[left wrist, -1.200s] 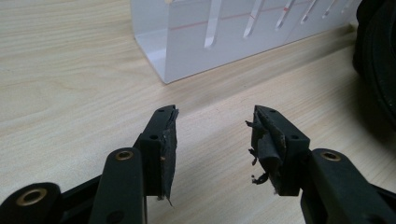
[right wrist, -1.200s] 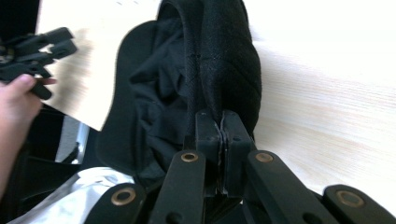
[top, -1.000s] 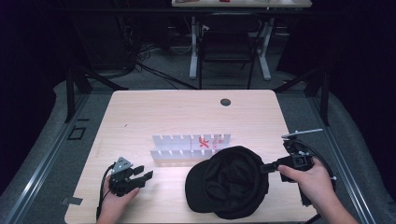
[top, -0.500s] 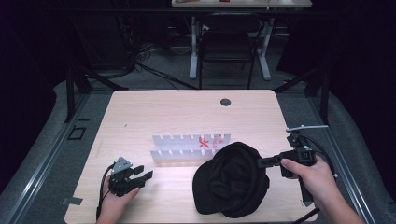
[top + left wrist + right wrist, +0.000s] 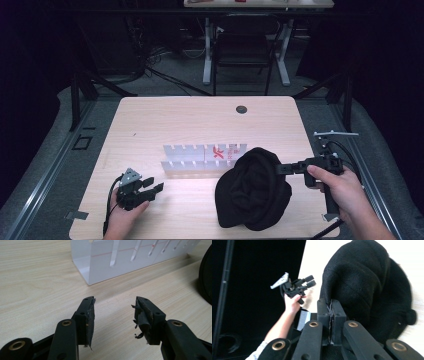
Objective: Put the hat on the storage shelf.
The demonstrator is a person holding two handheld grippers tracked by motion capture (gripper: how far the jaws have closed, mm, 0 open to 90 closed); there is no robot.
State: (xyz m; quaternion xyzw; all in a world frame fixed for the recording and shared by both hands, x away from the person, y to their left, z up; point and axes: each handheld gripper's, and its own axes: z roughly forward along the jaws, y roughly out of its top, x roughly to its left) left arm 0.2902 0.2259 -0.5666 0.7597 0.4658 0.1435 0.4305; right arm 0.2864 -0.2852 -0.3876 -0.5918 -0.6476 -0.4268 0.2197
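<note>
The table is the big pale wooden slab, light grain, rounded corners, with a small dark round hole near its far edge. On its near right part sits the black hat, a soft knitted thing, bunched and folded into a tall lump, its right edge lifted off the wood; in the right gripper view the hat shows coarse dark weave with deep folds and a thick rolled rim low at the right. Just behind the hat, touching or very nearly touching its far left side, stands the white slotted rack, two low parallel walls with notches cut along their tops and a red mark towards its right end; the left gripper view shows the rack close ahead with thin red lines across it. The right gripper comes in level from the right, its fingers clenched tight together on a pinch of the hat's cloth. The left gripper rests low at the near left, well apart from the hat, its fingers released and spread over bare wood, their black padding torn and frayed
</note>
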